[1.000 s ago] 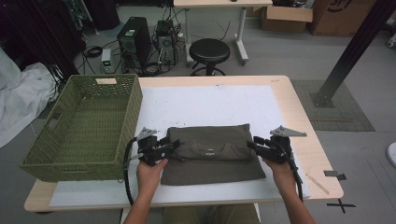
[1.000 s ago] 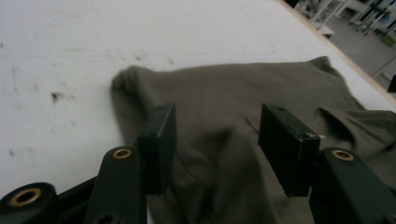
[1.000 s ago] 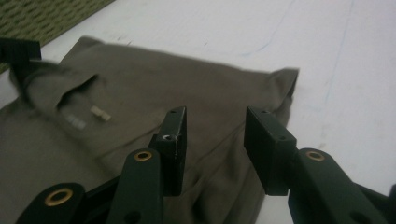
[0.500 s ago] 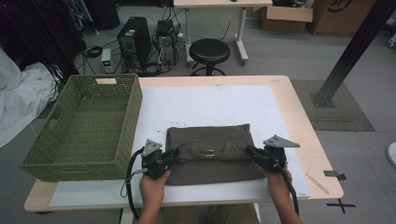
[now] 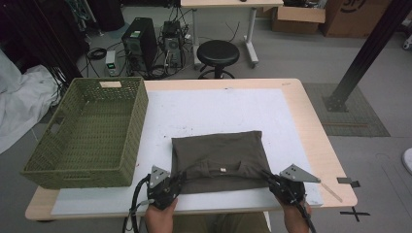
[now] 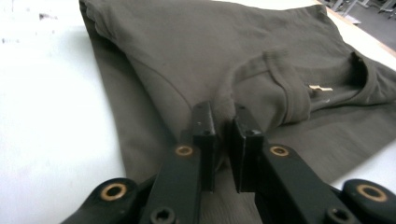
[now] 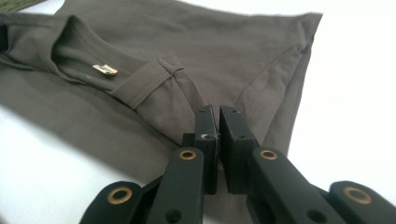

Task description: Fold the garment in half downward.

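There is one folded olive-brown shirt, one woven green basket, and two hand-held grippers. The shirt lies flat on the near half of the table, a little right of the basket and apart from it, its collar and small neck label turned toward the near edge.

The left gripper sits at the shirt's near left corner, the right gripper at its near right corner. In the left gripper view the jaws have just been closing and now stand nearly together, with a fold of the shirt's fabric pinched between them. In the right gripper view the jaws are likewise nearly together, clamped on a ridge of cloth near the collar band.

The table has a pale wooden top covered by a white sheet that carries a few dark smudges. Beyond the far edge the grey floor holds one round black stool, two computer towers amid tangled cables, and cardboard boxes at the far right. A white cloth heap lies at the left, and a black slanted post stands at the right.

The basket rests on the table's left side, its bottom bare, with a light tag on its far rim.
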The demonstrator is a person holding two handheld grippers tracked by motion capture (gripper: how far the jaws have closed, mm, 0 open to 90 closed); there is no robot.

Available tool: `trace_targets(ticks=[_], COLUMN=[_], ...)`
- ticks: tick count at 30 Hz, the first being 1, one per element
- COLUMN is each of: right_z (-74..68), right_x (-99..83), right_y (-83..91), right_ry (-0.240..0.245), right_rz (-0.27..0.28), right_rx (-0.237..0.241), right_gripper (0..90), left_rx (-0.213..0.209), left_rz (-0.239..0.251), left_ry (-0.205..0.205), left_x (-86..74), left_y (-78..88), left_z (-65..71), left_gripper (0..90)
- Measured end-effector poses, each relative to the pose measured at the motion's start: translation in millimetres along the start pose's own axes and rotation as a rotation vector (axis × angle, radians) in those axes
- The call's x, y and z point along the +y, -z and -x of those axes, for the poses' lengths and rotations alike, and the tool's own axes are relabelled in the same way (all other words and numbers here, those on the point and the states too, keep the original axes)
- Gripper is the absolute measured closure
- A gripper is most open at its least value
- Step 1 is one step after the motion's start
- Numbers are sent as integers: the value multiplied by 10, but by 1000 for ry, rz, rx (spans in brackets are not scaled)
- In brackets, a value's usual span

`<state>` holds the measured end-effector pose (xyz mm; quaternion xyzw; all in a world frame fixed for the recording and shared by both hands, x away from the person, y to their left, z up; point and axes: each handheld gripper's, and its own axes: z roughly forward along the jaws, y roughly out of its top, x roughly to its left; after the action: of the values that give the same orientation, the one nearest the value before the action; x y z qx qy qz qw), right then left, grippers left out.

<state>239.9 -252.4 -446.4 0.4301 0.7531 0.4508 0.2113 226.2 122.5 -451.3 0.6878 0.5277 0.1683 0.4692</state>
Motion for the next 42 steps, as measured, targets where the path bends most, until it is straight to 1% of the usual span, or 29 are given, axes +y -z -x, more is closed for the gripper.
trace_targets(ticks=[1, 2, 3, 4, 6, 7, 9, 10, 11, 12, 13, 14, 16, 18, 19, 20, 22, 25, 26, 29, 31, 32, 34, 36, 39, 41, 42], right_z=[1, 4, 18, 41, 92, 126, 188, 208, 213, 205, 184, 168, 125, 87, 78, 78, 112, 196, 224, 280, 317, 326, 350, 385, 420, 420, 424], right_x=[-21, -40, -55, -61, -34, 0, 81, 114, 141, 154, 164, 166, 155, 116, 83, 36, -7, -13, 2, 60, 83, 86, 89, 96, 107, 122, 140], right_y=[24, 49, 83, 123, 193, 208, 170, 112, 30, -55, -155, -200, -245, -216, -194, -155, -85, -1, 3, -61, -126, -139, -141, -148, -207, -263, -272], right_ry=[4, -1, -24, -56, -92, -105, -112, -112, -98, -87, -75, -64, -43, -12, 1, 10, -8, -44, -56, -46, -51, -52, -66, -81, -94, -98, -102], right_rz=[-3, -7, 2, 25, 67, 78, 66, 50, 17, -5, -44, -65, -103, -129, -148, -156, -136, -70, -60, -82, -106, -112, -98, -93, -110, -132, -136], right_rx=[10, 26, 55, 80, 77, 59, 29, 35, 42, 60, 86, 90, 128, 163, 170, 165, 175, 158, 150, 104, 81, 75, 68, 60, 62, 59, 61], right_gripper=[848, 810, 766, 751, 751, 753, 746, 741, 740, 740, 741, 751, 779, 788, 786, 780, 759, 728, 722, 712, 710, 707, 687, 661, 651, 670, 679], left_rx=[-4, -4, -4, -7, 4, 9, 32, 39, 37, 44, 50, 49, 59, 66, 70, 71, 79, 87, 90, 90, 77, 66, 54, 45, 24, 27, 33], left_rz=[-11, -18, -16, -6, 39, 55, 62, 64, 65, 72, 75, 74, 82, 84, 84, 81, 73, 66, 62, 48, 28, 13, -1, -20, -63, -109, -124], left_ry=[6, 25, 55, 82, 120, 130, 135, 138, 149, 155, 156, 160, 159, 157, 158, 159, 157, 154, 154, 152, 144, 132, 112, 104, 95, 64, 60], left_x=[-3, -1, 7, 18, 47, 66, 106, 122, 138, 157, 167, 182, 206, 222, 227, 230, 234, 244, 253, 285, 317, 346, 389, 438, 469, 465, 458], left_y=[14, 29, 50, 79, 145, 164, 162, 153, 144, 137, 133, 129, 138, 153, 157, 156, 145, 107, 86, 22, -34, -76, -136, -207, -314, -403, -438], left_z=[-7, -17, -31, -49, -83, -102, -142, -164, -187, -210, -222, -239, -263, -287, -303, -312, -332, -343, -346, -356, -352, -345, -339, -341, -321, -289, -283], left_gripper=[769, 699, 602, 515, 424, 405, 371, 367, 363, 353, 351, 351, 352, 353, 353, 353, 353, 353, 352, 352, 357, 363, 401, 420, 487, 558, 602])
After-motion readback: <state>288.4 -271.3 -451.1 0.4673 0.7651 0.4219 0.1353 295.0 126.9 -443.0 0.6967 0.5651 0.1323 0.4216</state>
